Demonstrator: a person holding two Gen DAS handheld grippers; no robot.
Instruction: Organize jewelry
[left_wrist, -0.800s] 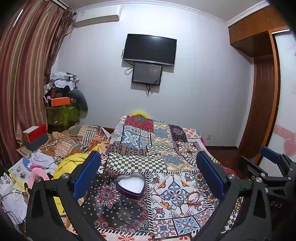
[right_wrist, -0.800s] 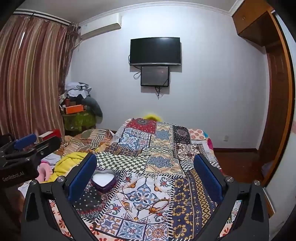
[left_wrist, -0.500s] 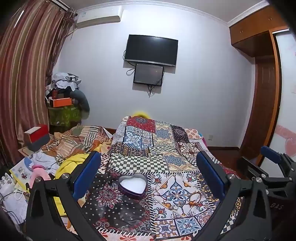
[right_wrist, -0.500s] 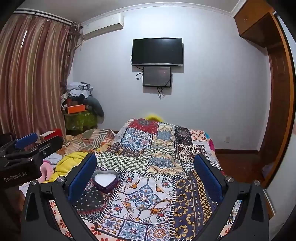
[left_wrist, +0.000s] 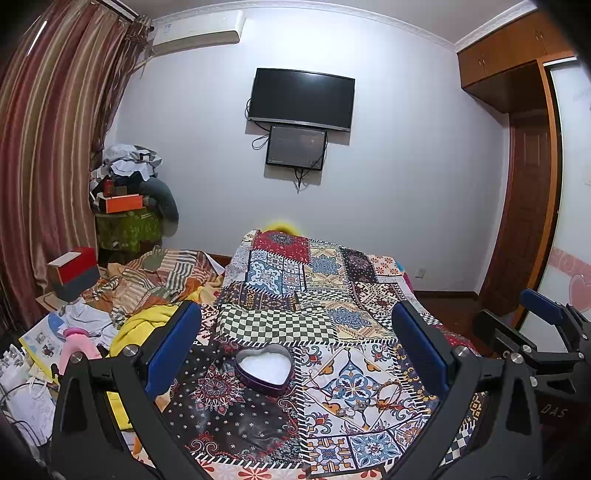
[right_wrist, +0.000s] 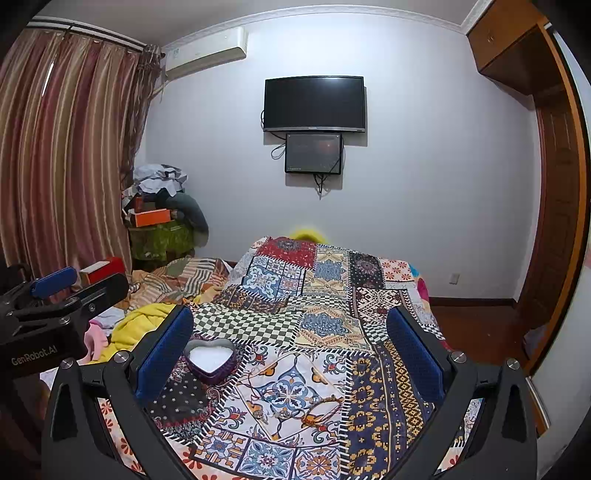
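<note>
An open heart-shaped purple tin with a white lining sits on the patchwork bedspread. Right of it a small tangle of jewelry, thin cords and metal pieces, lies flat on the cloth. My left gripper hovers open above the near end of the bed with the tin between its fingers' lines and nothing held. My right gripper is open too and empty, with the jewelry below it. Each gripper also shows at the edge of the other's view: the right gripper, the left gripper.
Left of the bed lie a yellow blanket, striped bedding, a red box and piled clutter. A TV hangs on the far wall. A wooden door and wardrobe stand to the right.
Almost nothing: both views drift very slightly and both grippers stay open over the bed.
</note>
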